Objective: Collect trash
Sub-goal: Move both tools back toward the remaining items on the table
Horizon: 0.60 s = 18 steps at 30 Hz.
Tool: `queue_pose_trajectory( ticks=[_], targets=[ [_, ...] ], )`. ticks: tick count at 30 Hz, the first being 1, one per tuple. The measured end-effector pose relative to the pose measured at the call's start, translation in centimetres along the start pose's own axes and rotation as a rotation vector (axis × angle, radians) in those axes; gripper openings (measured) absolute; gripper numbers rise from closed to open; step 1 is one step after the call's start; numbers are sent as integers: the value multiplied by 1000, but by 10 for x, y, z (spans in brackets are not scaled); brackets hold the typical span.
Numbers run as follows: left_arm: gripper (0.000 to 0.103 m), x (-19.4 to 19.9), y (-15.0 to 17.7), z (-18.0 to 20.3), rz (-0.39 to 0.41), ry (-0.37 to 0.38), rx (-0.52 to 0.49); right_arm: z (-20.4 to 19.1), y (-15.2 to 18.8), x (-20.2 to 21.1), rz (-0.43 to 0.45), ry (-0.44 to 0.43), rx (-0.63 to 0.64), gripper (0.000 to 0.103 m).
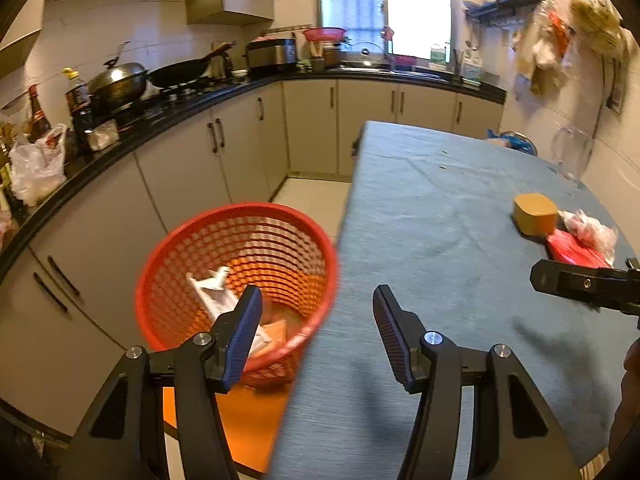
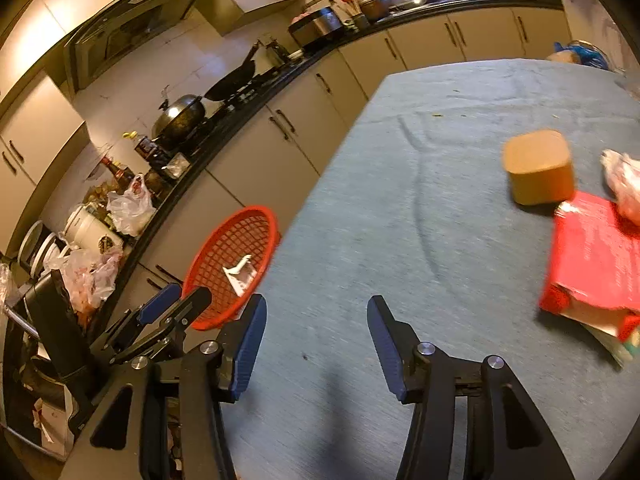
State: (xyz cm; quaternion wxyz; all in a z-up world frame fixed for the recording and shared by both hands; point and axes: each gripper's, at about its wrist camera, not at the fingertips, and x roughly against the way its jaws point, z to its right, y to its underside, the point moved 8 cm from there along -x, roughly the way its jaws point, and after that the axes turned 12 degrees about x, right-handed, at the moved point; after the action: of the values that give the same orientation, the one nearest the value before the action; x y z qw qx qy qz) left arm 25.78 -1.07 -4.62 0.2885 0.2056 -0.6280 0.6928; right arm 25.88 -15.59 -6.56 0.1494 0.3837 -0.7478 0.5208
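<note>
A red mesh trash basket [image 1: 240, 276] stands on an orange stool beside the table's left edge, with a white carton and other scraps inside; it also shows in the right wrist view [image 2: 232, 264]. My left gripper [image 1: 316, 320] is open and empty, over the table's edge next to the basket. My right gripper [image 2: 316, 328] is open and empty above the blue tablecloth. On the table to the right lie a tan box [image 2: 538, 166], a red packet [image 2: 592, 256] and a crumpled plastic bag [image 2: 624, 184]. The right gripper's tip also shows in the left wrist view [image 1: 576, 284].
The table with blue cloth [image 1: 440, 220] fills the middle. A black kitchen counter [image 1: 132, 140] with woks, bottles and plastic bags runs along the left and back. A clear jug [image 1: 570, 152] stands at the table's far right. The left gripper shows at left in the right wrist view [image 2: 160, 320].
</note>
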Motion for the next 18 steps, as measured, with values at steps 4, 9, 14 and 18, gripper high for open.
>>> queue_pose_trajectory(
  ticks=[4,9,14,18],
  targets=[
    [57,-9,14,25,-37,51,-19,19,8,21,25,61,7,57],
    [57,-21,31,56,-79,106,-43,52,15,64,78,122,-38,57],
    [57,-29,44,84,-110,153,-69,96,15,114,162,202,-117,57],
    [57,-30,48,98,-121,174,-94,144,19,136,177,280,-214,57]
  ],
)
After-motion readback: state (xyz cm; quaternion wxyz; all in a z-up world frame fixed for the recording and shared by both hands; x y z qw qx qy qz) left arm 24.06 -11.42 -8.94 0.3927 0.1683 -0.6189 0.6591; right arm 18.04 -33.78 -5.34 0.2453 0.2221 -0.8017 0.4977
